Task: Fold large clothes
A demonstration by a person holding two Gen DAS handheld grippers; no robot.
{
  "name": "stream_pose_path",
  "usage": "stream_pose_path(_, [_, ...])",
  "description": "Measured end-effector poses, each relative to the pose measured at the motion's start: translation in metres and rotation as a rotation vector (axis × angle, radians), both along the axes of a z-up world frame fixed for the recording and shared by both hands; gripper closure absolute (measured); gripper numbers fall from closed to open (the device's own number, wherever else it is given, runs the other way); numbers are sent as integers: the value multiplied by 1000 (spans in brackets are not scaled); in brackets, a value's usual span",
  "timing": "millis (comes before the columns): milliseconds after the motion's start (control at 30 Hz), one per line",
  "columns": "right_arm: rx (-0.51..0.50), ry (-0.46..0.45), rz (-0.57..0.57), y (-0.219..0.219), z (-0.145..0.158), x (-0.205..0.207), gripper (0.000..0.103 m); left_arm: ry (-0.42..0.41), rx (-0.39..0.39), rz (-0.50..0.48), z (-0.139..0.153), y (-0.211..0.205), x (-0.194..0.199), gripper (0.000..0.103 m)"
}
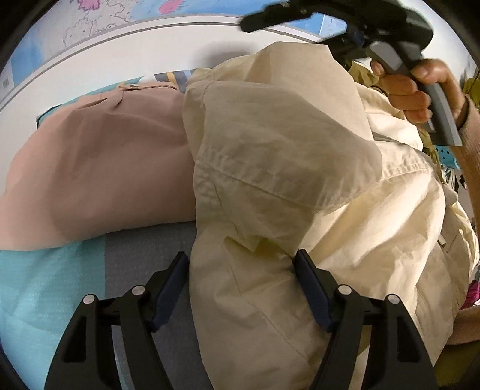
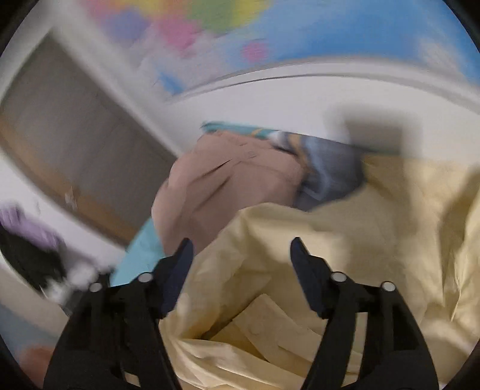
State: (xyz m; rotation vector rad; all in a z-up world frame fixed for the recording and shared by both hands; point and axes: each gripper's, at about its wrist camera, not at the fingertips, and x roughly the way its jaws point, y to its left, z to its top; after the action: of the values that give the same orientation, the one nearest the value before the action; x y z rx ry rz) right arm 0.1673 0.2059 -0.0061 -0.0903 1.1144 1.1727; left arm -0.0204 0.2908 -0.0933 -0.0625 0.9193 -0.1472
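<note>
Two garments lie in view: a cream jacket [image 1: 285,186] heaped through the middle and right of the left wrist frame, and a pink garment [image 1: 99,168] already folded flat at centre left. In the right wrist view the jacket [image 2: 345,240] fills the lower right, blurred, with the pink one [image 2: 228,183] beyond it near the middle.

Left gripper [image 1: 241,280]: its jaws stand wide apart at the bottom of the frame, a bunched fold of the jacket lying between them, not pinched. Right gripper [image 2: 241,264]: jaws likewise spread, hovering over the cloth and holding nothing. From the left camera that gripper [image 1: 354,27] shows at the upper right, held by the right hand [image 1: 420,90].

I judge the jacket light, thin and limp, a crisp woven cotton that creases and slumps rather than keeping a shape, and not slippery. Stitched seams and a hem run across it; a hem edge or a shoulder seam would be the firmest hold, one for each gripper, so the cloth can be spread before folding. A loose single layer might slide out.

Underneath is a surface [image 1: 60,285] covered in pale blue and grey panels. Behind it a white wall carries a coloured map [image 2: 330,36] across the top, and a brown door [image 2: 69,144] stands at the left of the right wrist frame.
</note>
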Motion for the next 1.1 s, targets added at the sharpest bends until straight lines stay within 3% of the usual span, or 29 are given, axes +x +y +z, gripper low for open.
stream_pose_path(100, [-132, -49, 110, 29, -13, -22, 38, -3, -12, 3, 0, 2, -1, 32])
stream_pose_path(133, [-170, -65, 124, 34, -20, -25, 54, -2, -17, 4, 0, 3, -2, 32])
stream_pose_path(167, [-199, -66, 126, 34, -29, -24, 94, -2, -19, 4, -1, 4, -2, 32])
stream_pose_path(267, [-107, -55, 53, 10, -22, -8, 100, -11, -26, 7, 0, 6, -2, 32])
stream_pose_path(333, [33, -23, -11, -10, -3, 5, 100, -34, -86, 26, 1, 13, -3, 31])
stream_pose_path(400, [112, -23, -45, -15, 4, 11, 101, -37, -184, 40, 0, 24, -2, 31])
stream_pose_path(467, [70, -49, -61, -6, -10, 12, 101, -35, -203, 41, -1, 25, 0, 32])
stream_pose_path(500, [51, -41, -64, -1, -20, 15, 100, -33, -171, 39, 0, 21, 0, 32])
stream_pose_path(600, [-20, 7, -108, 10, -52, 26, 96, -13, -43, 21, 5, 6, -2, 32])
stream_pose_path(700, [6, 29, -171, -6, -47, 29, 67, -45, 56, 14, 25, 4, -9, 31])
stream_pose_path(767, [95, -23, -200, -43, -18, 20, 32, -107, 80, 2, 45, 6, -13, 30])
stream_pose_path(867, [114, -136, -253, -114, 21, 0, 28, -201, 79, -62, 75, -5, -14, 28])
stream_pose_path(933, [86, -172, -300, -173, 32, -19, 22, -214, 77, -112, 82, -16, -5, 28])
stream_pose_path(1100, [-76, -167, -420, -285, 5, -68, 16, -136, 116, -220, 62, -53, 36, 28])
